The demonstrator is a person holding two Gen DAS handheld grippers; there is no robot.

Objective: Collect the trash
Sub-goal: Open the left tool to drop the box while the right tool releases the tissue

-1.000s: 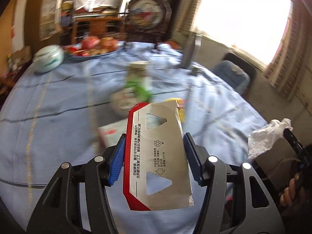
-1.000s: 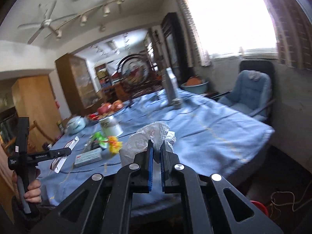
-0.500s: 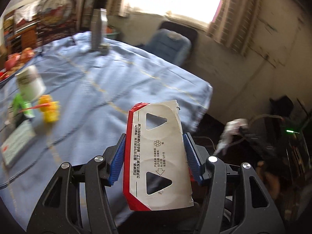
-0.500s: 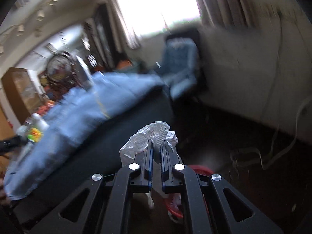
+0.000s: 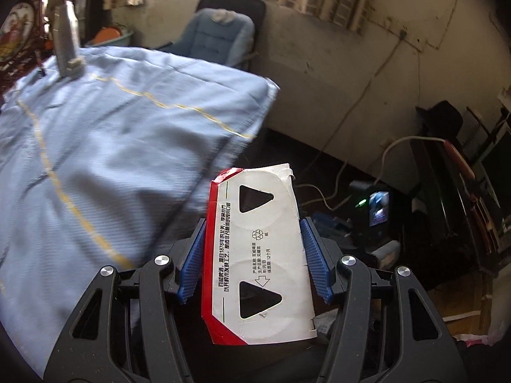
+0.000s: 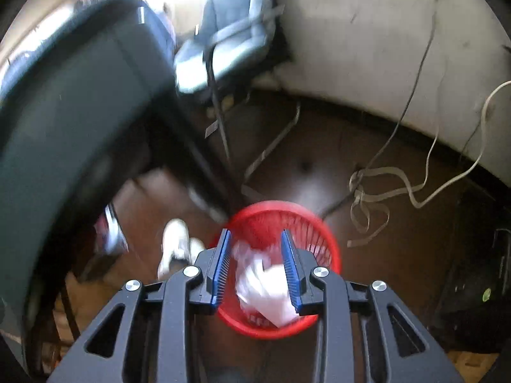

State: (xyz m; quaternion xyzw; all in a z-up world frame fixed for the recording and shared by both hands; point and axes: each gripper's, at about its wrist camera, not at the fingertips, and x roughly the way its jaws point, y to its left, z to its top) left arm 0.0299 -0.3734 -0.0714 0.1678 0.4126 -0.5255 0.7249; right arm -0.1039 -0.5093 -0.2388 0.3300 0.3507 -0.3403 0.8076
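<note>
My left gripper (image 5: 252, 239) is shut on a flattened white and red carton (image 5: 257, 255) with two triangular holes and printed text; its blue pads press both long edges. It hangs past the corner of the blue-clothed table (image 5: 105, 146). My right gripper (image 6: 255, 252) points down over a red mesh basket (image 6: 319, 233) on the brown floor. Its jaws are opening, and the crumpled white tissue (image 6: 265, 284) is blurred between and below them, over the basket's mouth, free of the blue pads.
A blue padded chair (image 5: 220, 38) stands by the wall behind the table. Loose cables (image 6: 383, 185) lie on the floor right of the basket. A white shoe (image 6: 174, 245) shows left of it. Dark shelving (image 5: 463, 191) stands at the right.
Both grippers swung off the table toward the floor. The right one dropped over the red basket, its jaws parted and the tissue came loose. The left keeps its hold on the carton.
</note>
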